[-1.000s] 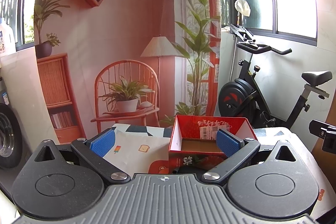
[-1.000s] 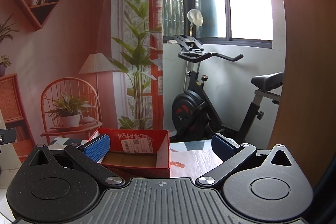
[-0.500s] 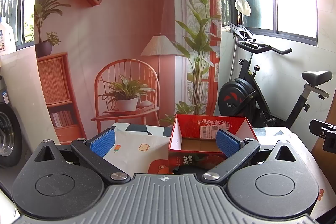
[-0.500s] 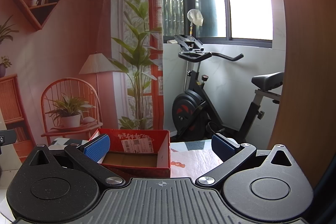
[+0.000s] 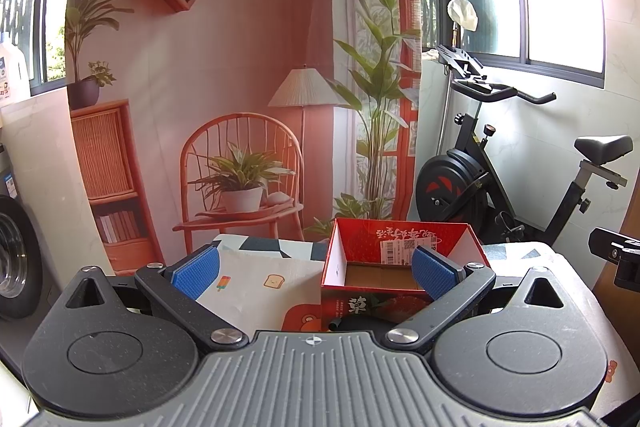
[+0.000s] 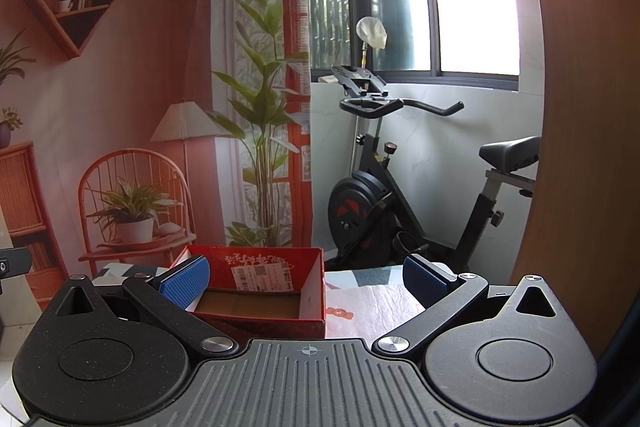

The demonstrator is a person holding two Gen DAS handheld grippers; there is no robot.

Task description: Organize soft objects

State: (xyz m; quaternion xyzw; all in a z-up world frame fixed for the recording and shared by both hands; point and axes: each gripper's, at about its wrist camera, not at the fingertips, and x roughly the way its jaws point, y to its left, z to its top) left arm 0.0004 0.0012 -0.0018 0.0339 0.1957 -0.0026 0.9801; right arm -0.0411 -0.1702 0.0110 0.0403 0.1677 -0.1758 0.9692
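Observation:
A red open cardboard box (image 5: 400, 259) with a white shipping label inside stands on a table with a patterned cloth (image 5: 256, 283). It looks empty. It also shows in the right wrist view (image 6: 256, 291). My left gripper (image 5: 314, 273) is open and empty, held above the near side of the table, its right pad in front of the box. My right gripper (image 6: 306, 279) is open and empty, its left pad in front of the box. No soft objects are in sight.
A printed backdrop (image 5: 240, 67) of a room hangs behind the table. An exercise bike (image 5: 500, 167) stands at the back right. A washing machine (image 5: 16, 259) is at the left. A wooden panel (image 6: 588, 147) rises at the right.

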